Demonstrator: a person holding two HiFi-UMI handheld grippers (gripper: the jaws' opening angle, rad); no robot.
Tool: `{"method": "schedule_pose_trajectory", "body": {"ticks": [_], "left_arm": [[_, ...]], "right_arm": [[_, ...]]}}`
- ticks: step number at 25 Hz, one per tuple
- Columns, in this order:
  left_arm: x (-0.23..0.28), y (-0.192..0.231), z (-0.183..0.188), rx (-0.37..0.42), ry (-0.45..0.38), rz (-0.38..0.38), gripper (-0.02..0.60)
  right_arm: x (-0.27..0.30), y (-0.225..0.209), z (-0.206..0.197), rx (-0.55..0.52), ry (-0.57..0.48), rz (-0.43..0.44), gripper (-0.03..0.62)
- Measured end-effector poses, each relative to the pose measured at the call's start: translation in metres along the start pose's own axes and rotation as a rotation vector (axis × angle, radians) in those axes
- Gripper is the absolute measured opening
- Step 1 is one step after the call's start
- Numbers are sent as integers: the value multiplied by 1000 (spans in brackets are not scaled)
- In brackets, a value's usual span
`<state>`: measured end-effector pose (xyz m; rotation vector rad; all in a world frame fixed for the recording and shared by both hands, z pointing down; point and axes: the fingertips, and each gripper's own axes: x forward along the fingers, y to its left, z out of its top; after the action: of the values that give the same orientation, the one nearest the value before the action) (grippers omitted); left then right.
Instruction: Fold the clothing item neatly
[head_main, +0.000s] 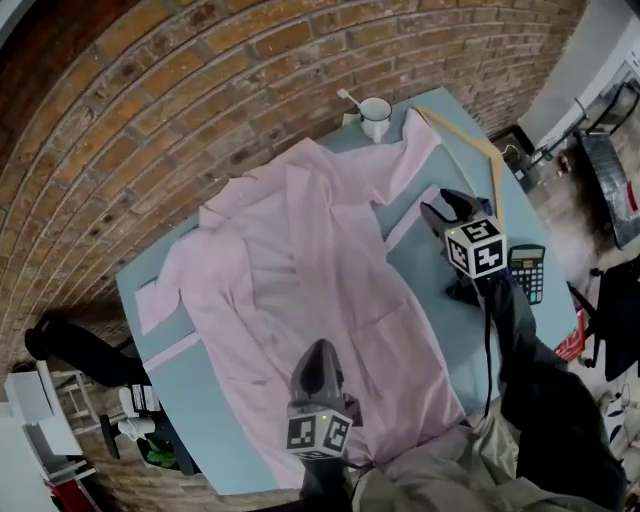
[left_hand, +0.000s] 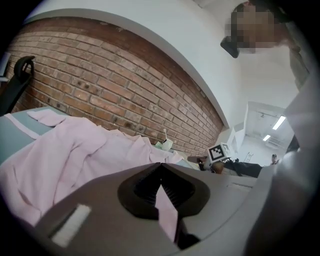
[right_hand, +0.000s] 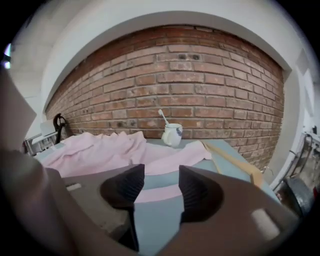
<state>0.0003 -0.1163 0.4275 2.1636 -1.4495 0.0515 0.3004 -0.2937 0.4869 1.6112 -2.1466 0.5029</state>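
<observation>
Seen from the head view, a pink shirt (head_main: 300, 290) lies spread across the blue bench (head_main: 445, 320), with a mug (head_main: 376, 118) at the far edge. The left tool (head_main: 318, 372) is over the shirt's near part, and the right tool (head_main: 452, 215) is beside a sleeve. In the left gripper view the jaws are clenched on a pink fold. In the right gripper view the jaws stand apart and grasp nothing.
</observation>
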Motion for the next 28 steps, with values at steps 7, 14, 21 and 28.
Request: {"method": "schedule_pose_trajectory", "body": {"ticks": [7,14,21,28], "left_arm": [[32,28,-26,-13,74,85,8],[54,47,-20,-8,82,155,8],[53,43,-25,-42,79,173,8],[18,54,-22,-67,42,126,8]], "right_arm": [[87,-68,23,-87,67,-128,198],[127,-112,-8,-43,271,-204,193],[137,-87,3,-197,226,-137,17],[5,-27,119,-419,-172,-171,14]]}}
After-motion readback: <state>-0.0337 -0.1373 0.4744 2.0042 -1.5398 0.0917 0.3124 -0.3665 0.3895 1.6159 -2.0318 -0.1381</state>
